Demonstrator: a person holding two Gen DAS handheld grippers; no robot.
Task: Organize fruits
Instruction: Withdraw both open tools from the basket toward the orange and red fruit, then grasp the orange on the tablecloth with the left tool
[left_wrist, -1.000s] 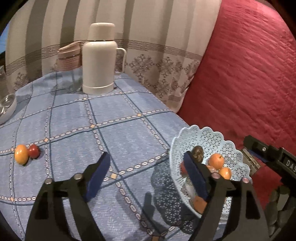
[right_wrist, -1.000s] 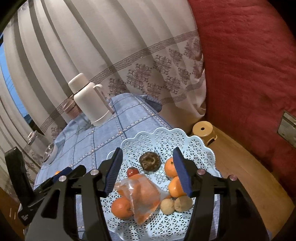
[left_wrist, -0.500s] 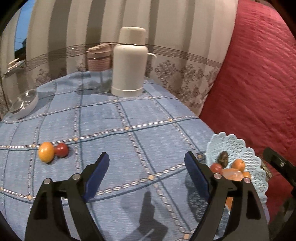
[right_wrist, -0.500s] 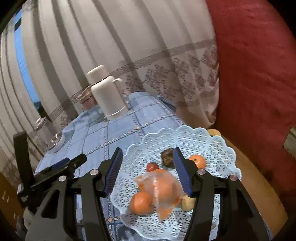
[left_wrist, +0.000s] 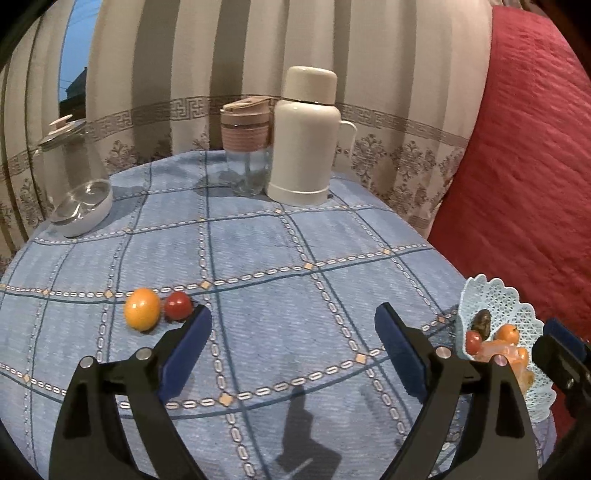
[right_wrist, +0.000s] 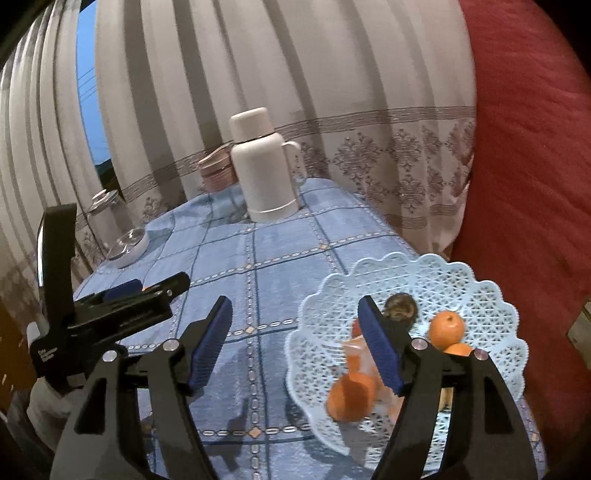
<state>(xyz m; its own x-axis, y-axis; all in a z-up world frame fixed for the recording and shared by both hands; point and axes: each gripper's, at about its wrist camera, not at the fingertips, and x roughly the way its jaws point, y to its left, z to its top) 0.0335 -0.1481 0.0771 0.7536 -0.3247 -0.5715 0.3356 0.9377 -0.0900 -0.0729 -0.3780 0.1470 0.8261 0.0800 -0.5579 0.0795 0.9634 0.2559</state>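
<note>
While both the left gripper (left_wrist: 293, 354) and right gripper (right_wrist: 295, 347) are opening, empty, the round orange fruit (left_wrist: 142, 309) could roll off the counter (left_wrist: 295, 258) if nudged.

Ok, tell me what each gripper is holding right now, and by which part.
Nothing is held. The left gripper and the right gripper are both opening, with only tablecloth showing between their jaws.

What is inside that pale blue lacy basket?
The basket holds oranges, a red fruit, a dark brown one and a plastic-wrapped orange piece. The gripper's finger hides the rest.
</note>
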